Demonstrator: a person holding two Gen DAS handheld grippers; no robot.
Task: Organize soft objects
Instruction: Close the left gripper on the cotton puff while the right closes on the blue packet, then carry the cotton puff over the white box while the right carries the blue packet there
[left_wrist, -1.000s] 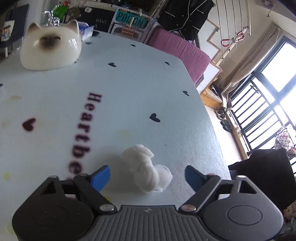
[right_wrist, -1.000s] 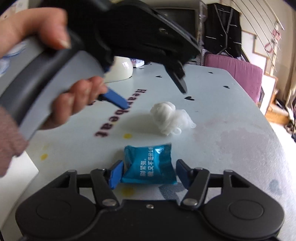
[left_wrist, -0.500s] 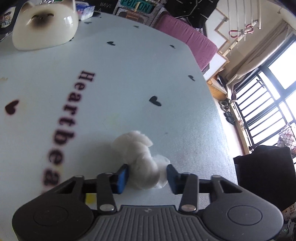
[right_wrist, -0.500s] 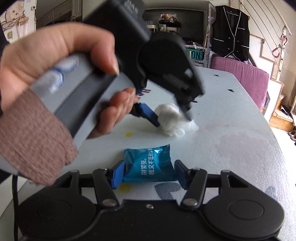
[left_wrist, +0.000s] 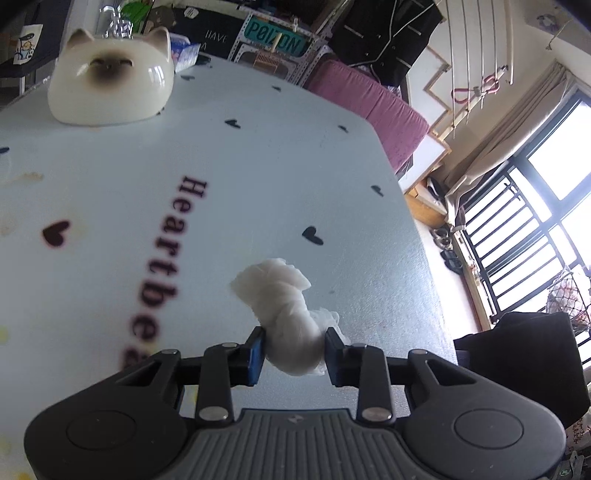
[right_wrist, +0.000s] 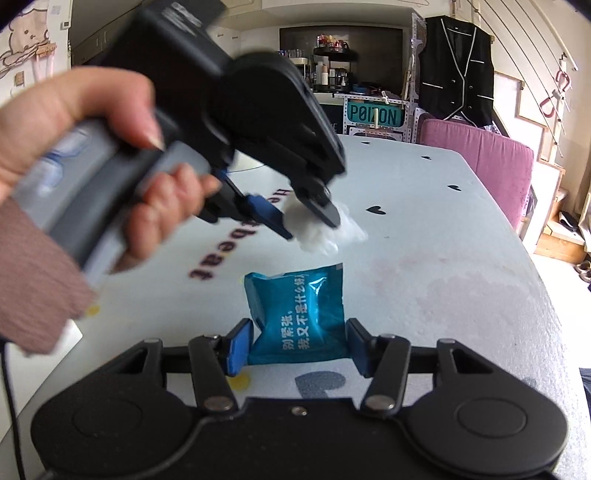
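Two grippers: both closing.
Left gripper (left_wrist: 294, 352): was wide apart, now pinching white wad (left_wrist: 284, 310); ready to lift.
Right gripper (right_wrist: 299, 345): narrowing onto blue packet (right_wrist: 299, 314).

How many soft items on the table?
2. White tissue wad is between the closing left gripper fingers; teal packet is between the closing right gripper fingers. Others may be hidden.

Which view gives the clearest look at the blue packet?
The right wrist view: the blue packet lies on the table straight ahead, print readable, between the closing jaws of the right gripper, both pads at its edges. The left wrist view does not show it.
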